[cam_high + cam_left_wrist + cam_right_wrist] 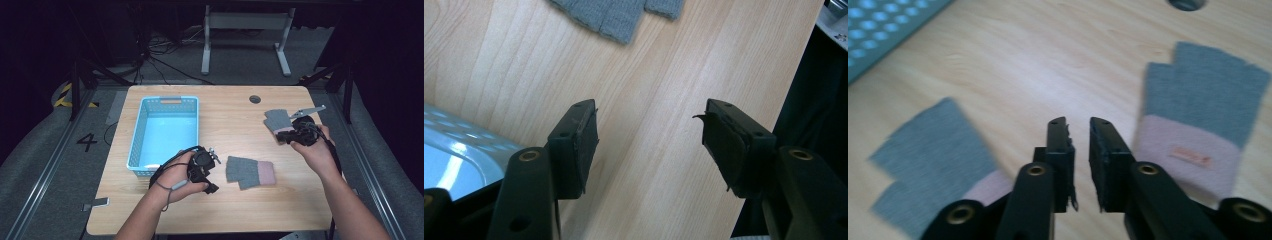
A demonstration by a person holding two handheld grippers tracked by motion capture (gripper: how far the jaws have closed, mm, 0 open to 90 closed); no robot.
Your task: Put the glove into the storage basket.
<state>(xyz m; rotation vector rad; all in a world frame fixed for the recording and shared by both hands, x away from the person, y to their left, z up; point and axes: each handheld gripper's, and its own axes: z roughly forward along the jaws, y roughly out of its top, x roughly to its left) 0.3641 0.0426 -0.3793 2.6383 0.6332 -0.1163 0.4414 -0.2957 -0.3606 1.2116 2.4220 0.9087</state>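
Right gripper view: my right tongs [1079,150] narrow, slim gap, nothing between, above bench [1013,65] between two gloves. Left tongs [649,145] wide, empty.

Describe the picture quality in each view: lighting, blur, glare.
High view: table evenly lit, surroundings dark, everything sharp. Left gripper view: crisp wood grain, white glare on the blue basket. Right gripper view: both gloves, far one and near one, smeared by blur; right gripper fingers sharper.
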